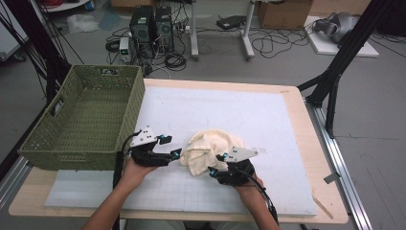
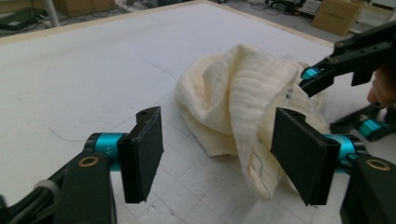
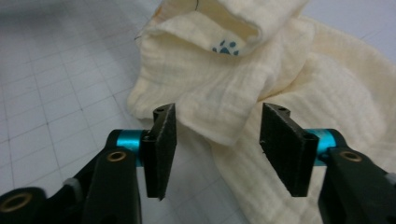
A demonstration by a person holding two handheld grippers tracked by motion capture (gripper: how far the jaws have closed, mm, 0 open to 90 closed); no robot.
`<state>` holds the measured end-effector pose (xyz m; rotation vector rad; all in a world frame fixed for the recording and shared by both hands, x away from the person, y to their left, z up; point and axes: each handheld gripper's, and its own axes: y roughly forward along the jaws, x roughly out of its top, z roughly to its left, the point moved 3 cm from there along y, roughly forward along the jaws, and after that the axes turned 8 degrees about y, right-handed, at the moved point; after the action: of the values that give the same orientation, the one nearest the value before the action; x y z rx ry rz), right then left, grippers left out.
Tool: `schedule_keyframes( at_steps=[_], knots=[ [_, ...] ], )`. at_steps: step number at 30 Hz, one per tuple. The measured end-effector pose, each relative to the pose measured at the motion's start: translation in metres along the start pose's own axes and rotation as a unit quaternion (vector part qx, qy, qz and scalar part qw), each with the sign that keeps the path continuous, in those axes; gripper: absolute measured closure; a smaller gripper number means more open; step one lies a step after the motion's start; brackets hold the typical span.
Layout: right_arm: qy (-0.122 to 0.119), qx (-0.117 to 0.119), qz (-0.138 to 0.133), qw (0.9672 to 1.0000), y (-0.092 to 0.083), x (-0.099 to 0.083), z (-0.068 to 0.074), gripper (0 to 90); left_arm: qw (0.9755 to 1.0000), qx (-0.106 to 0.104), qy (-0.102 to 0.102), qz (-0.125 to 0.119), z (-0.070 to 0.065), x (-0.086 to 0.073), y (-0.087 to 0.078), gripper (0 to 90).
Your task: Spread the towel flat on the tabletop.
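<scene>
Right at the near middle of the white gridded mat [image 1: 268,120] lies a crumpled cream cloth [image 1: 210,151], a small blue paw print on one fold. The left gripper [image 1: 176,154] sits just beside the cloth's left edge, jaws apart, a hanging fold between them but not pinched. The right gripper [image 1: 215,168] is at the cloth's near right edge, jaws apart too, a folded lip lying in the gap without the pads pressing it. The mat covers a pale wooden table [image 1: 311,143]. Left of the cloth, at the table's edge, stands a green woven basket [image 1: 129,115], nothing visible inside. Beyond the cloth, on the grey floor, stand computer towers [image 1: 152,24], tangled cables and cardboard boxes [image 1: 285,13].
</scene>
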<state>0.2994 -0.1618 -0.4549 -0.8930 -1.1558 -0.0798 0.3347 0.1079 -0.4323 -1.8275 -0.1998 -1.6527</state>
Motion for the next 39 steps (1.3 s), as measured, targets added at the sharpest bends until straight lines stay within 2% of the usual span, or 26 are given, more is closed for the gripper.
schedule_keyframes(
  at_steps=[1,3,4,5,7,8,9,10,11,13,15,20,21,23,24,25,29,34,39],
  knots=[
    [0.003,0.006,0.002,1.0,0.0,0.0,0.0,57.6,0.9998,-0.015,0.006,0.006,-0.002,-0.001,0.002,42.2],
    [0.001,0.011,0.0,0.9999,0.001,0.001,-0.001,68.3,0.9997,-0.021,0.01,0.01,-0.004,-0.002,0.003,47.0],
    [0.001,0.014,0.002,0.9999,0.0,0.001,-0.001,77.2,0.999,-0.033,0.019,0.023,-0.007,-0.003,0.007,50.2],
    [-0.002,0.013,0.0,0.9999,0.0,0.002,-0.001,81.1,0.9986,-0.037,0.023,0.032,-0.009,-0.004,0.009,53.1],
    [0.0,0.01,0.0,1.0,-0.001,0.003,-0.001,83.2,0.9981,-0.04,0.026,0.04,-0.011,-0.006,0.011,55.3],
    [0.0,0.004,-0.004,1.0,-0.002,0.006,-0.003,83.9,0.997,-0.043,0.035,0.054,-0.014,-0.009,0.015,62.4],
    [0.004,0.003,-0.005,1.0,-0.003,0.008,-0.004,84.1,0.997,-0.043,0.035,0.054,-0.014,-0.009,0.015,65.4],
    [0.002,0.002,-0.009,1.0,-0.004,0.01,-0.006,84.1,0.9963,-0.044,0.039,0.064,-0.015,-0.01,0.016,68.0],
    [0.002,-0.001,-0.012,0.9999,-0.006,0.013,-0.007,84.1,0.9948,-0.043,0.04,0.083,-0.017,-0.012,0.02,71.7],
    [0.004,-0.004,-0.016,0.9999,-0.008,0.017,-0.009,84.0,0.9936,-0.043,0.053,0.09,-0.018,-0.013,0.022,81.1],
    [0.005,-0.007,-0.016,0.9998,-0.009,0.02,-0.01,84.0,0.9935,-0.04,0.055,0.091,-0.018,-0.014,0.023,86.0],
    [0.006,-0.02,-0.017,0.9997,-0.011,0.033,-0.022,84.1,0.9936,-0.032,0.049,0.097,-0.015,-0.015,0.024,87.4],
    [0.007,-0.031,-0.013,0.9994,-0.01,0.04,-0.031,84.1,0.9937,-0.03,0.047,0.097,-0.013,-0.016,0.023,87.4],
    [0.011,-0.043,-0.006,0.999,-0.008,0.049,-0.043,84.2,0.9945,-0.027,0.037,0.095,-0.01,-0.016,0.021,87.4],
    [0.011,-0.043,-0.006,0.999,-0.008,0.049,-0.043,84.2,0.9945,-0.027,0.037,0.095,-0.01,-0.016,0.021,87.4],
    [0.012,-0.056,0.004,0.9983,-0.005,0.058,-0.055,84.2,0.9948,-0.024,0.032,0.093,-0.007,-0.016,0.02,87.4],
    [0.021,-0.081,0.013,0.9964,0.004,0.07,-0.076,84.3,0.9955,-0.015,0.02,0.092,-0.003,-0.017,0.018,87.4],
    [0.03,-0.116,0.032,0.9923,0.012,0.078,-0.101,84.6,0.996,-0.012,0.016,0.087,-0.002,-0.017,0.016,87.4],
    [0.065,-0.154,0.042,0.9851,0.014,0.075,-0.127,85.0,0.9972,-0.013,0.004,0.074,0.001,-0.015,0.013,87.5]
  ],
)
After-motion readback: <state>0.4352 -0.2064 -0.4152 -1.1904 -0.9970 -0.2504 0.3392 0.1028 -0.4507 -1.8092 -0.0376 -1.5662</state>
